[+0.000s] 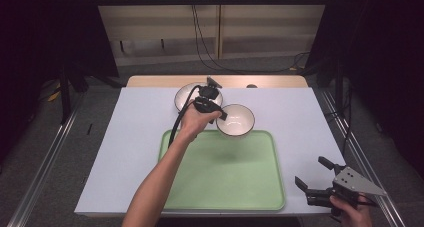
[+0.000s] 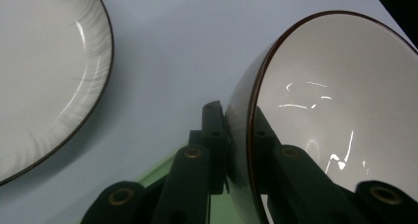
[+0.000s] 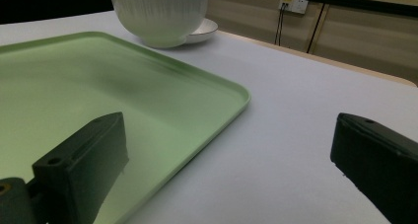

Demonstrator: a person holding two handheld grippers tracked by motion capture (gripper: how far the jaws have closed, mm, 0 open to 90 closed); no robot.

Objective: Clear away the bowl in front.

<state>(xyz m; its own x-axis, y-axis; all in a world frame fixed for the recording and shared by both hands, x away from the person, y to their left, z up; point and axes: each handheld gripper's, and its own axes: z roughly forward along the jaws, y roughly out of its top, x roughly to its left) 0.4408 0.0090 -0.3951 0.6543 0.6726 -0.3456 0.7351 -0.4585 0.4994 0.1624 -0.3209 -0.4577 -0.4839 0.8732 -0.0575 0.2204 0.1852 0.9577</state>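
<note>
The left gripper [image 1: 214, 108] is clamped on the rim of the round white ceramic bowl with the dark brown edge [image 1: 235, 120]. In the left gripper view one black jaw presses the outer wall and the other the glossy inside of that bowl [image 2: 340, 100], and the bowl hangs tilted, its mouth turned toward the right of that frame.

In the high view the bowl sits just above centre, at the far edge of the pale green rectangular plastic tray [image 1: 227, 172], partly over its top rim. The tray fills the lower middle of that frame, so the free tray floor lies below the bowl in the picture, toward the person. That relation seems to me the one the next move turns on: the bowl has to come down-frame and lower before it can rest flat inside the rim.

A shallow white plate with a thin dark rim [image 1: 189, 97] lies on the light grey table [image 1: 135, 137] above and left of the bowl, just beside the gripper, and it fills the left of the left gripper view [image 2: 44, 76].

The right gripper [image 1: 312, 176] waits at the lower right corner of the high view, off the tray's right edge, its jaws spread wide with nothing between them. It is well apart from the bowl; the left hand is clearly the nearer.
</note>
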